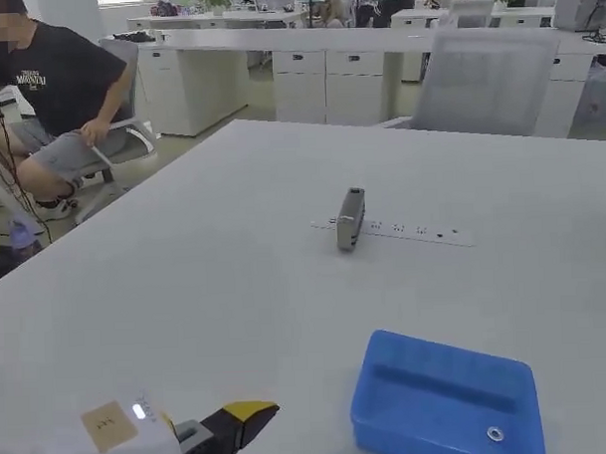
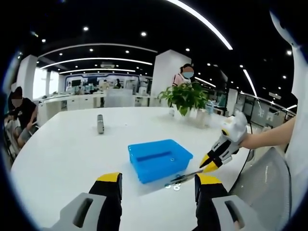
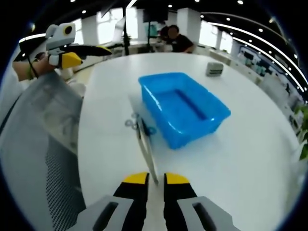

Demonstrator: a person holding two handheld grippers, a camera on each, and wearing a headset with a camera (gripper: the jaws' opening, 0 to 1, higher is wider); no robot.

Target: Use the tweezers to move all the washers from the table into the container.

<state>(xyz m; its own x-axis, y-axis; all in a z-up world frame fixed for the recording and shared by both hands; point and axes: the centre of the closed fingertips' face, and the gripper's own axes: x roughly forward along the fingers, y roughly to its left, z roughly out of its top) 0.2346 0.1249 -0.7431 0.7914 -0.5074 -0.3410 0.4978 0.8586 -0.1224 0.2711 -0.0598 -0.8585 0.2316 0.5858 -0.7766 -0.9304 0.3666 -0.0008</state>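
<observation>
Several small ring-shaped metal washers (image 3: 131, 123) lay on the white table (image 1: 235, 269), just beside the near long wall of the shallow blue plastic container (image 3: 183, 108). In the head view one more washer (image 1: 495, 434) sat inside that container, near its front right corner.

My right gripper (image 3: 156, 179) had its yellow-tipped jaws pinched narrow around the handle end of the slim silver metal tweezers (image 3: 147, 149). The tweezers reached forward from between the jaws, and their tips were down among the washers on the table. I could not tell whether the tips had a washer caught between them.

My left gripper (image 2: 159, 179) carried nothing, its jaws spread wide, held above the table and facing the blue container. From that side I could see the right gripper (image 2: 211, 161) angled down at the table edge, with the tweezers pointing to the washers in front of the container. In the head view the left gripper (image 1: 240, 418) was low at the bottom left, well apart from the container.

Farther back on the table a grey adapter block (image 1: 351, 218) stood on a white power strip (image 1: 413, 230). A person in a dark shirt (image 1: 59, 86) was seated on a chair beyond the table's far left corner.
</observation>
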